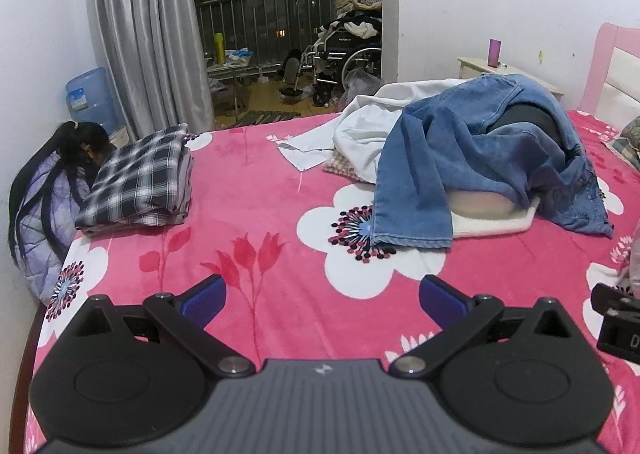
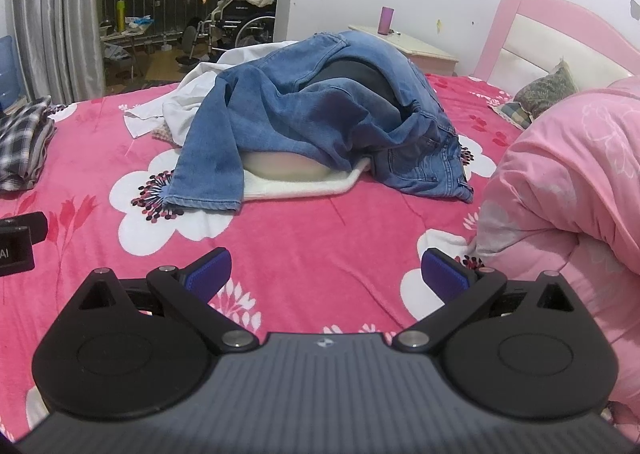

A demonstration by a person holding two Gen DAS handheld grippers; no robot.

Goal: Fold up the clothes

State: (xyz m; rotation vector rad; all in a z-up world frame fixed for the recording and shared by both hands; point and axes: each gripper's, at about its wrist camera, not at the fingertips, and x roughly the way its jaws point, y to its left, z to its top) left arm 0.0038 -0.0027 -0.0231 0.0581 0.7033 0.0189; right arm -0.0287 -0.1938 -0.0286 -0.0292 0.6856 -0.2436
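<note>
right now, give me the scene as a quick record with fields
surface: bed with pink floral blanket
unfolded pile: blue jeans draped over white garments
folded stack: plaid shirt on top, left side of bed
left gripper: open, holding nothing, above blanket
right gripper: open, holding nothing, above blanket
right of pile: pink quilt
bystander: person crouched beside folded stack

Bed under a pink blanket with white flowers, clothes lying on it.

Near the left edge, a folded stack topped by a plaid shirt. Toward the far edge and headboard end, a loose heap: blue jeans draped over a cream knit piece and a dark garment, white cloth spread beside and behind. Along the right edge, a bunched pale pink quilt; a patterned pillow at the headboard corner.
</note>
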